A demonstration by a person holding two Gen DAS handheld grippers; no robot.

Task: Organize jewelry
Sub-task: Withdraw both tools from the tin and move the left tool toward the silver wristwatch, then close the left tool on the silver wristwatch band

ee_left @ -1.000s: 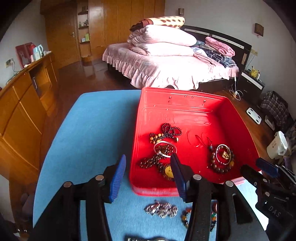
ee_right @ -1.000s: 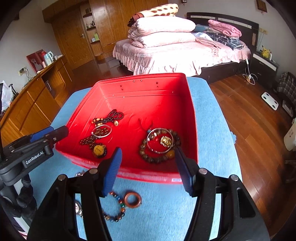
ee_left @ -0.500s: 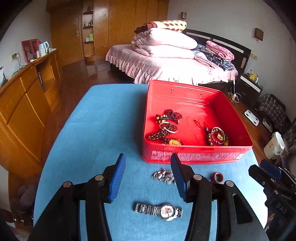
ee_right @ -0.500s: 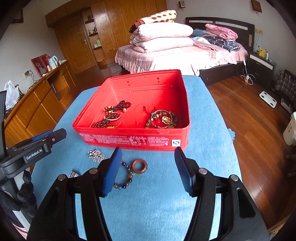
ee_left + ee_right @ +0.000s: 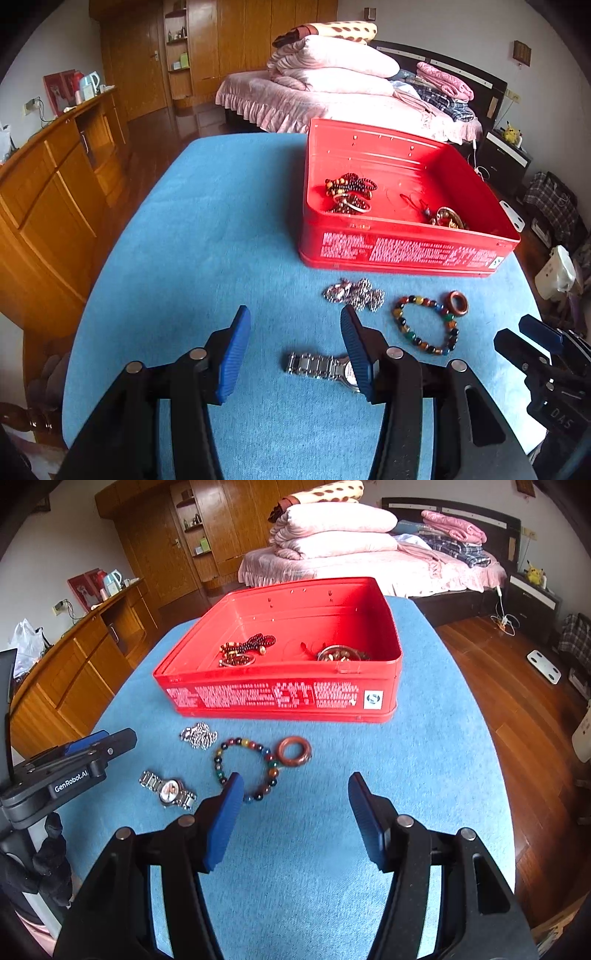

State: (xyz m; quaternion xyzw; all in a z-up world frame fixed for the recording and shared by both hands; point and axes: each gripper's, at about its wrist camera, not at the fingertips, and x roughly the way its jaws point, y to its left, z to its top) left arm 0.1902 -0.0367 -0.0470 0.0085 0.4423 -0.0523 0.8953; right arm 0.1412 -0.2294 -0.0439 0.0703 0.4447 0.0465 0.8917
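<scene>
So both tongs, left point(image 5: 295, 349) and right point(image 5: 295, 818), hang spread and empty over the desk point(image 5: 424, 760), watch point(image 5: 321, 365) beside the left.

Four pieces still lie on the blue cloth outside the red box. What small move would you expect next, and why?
Probably the left gripper lowers onto the watch: its open, empty jaws already frame the band, while the box holds other jewelry.
</scene>
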